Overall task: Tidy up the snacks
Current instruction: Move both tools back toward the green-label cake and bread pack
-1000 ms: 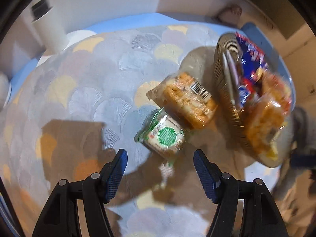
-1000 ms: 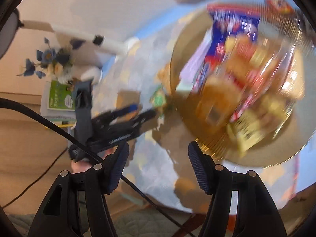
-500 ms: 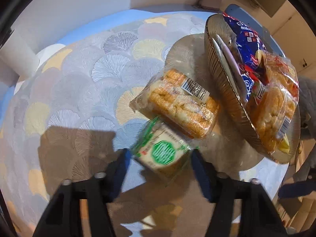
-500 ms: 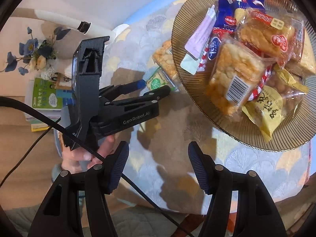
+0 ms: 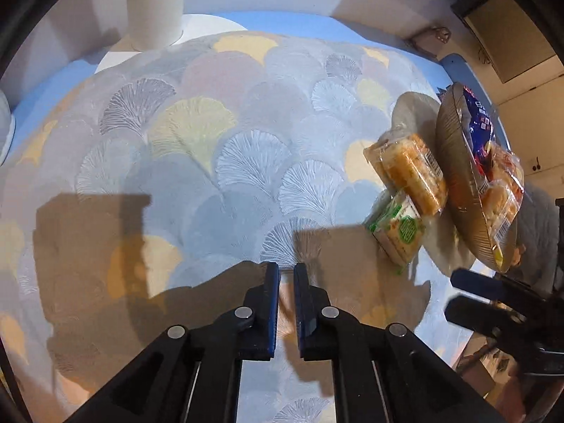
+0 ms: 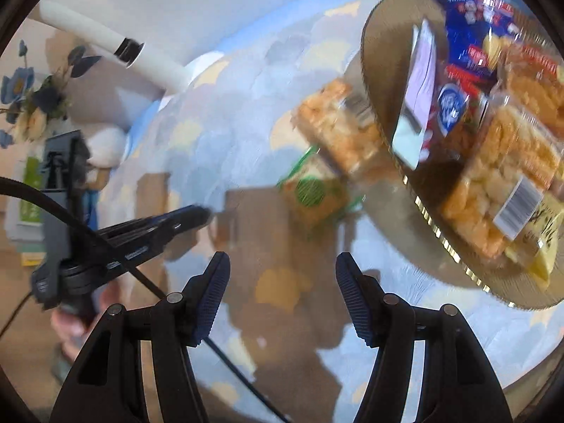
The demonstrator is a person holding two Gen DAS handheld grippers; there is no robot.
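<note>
Right now the green-labelled snack pack lies flat on the tabletop, touching the near end of the orange biscuit pack, which in turn rests against the rim of the round ribbed tray. Both packs are outside the tray. Inside it sit a blue bag, a pale flat sachet, more orange biscuit packs and a yellow packet at the near edge.

From the left wrist view, the green pack is well off to the right of the left gripper, ahead of it and apart from it. That gripper's jaws are drawn together with only a thin slit between the blue pads, and nothing is caught in them; they hang over bare patterned cloth. In the right wrist view the left gripper appears from the side, held by a hand at the lower left, tips pointing toward the green pack but short of it.

The right gripper has its jaws spread wide apart and holds nothing. The green pack lies ahead of it, roughly in line with the gap and slightly right, not touched. This view is blurred.

A white tube and blue flowers stand beyond the tabletop's far edge.
</note>
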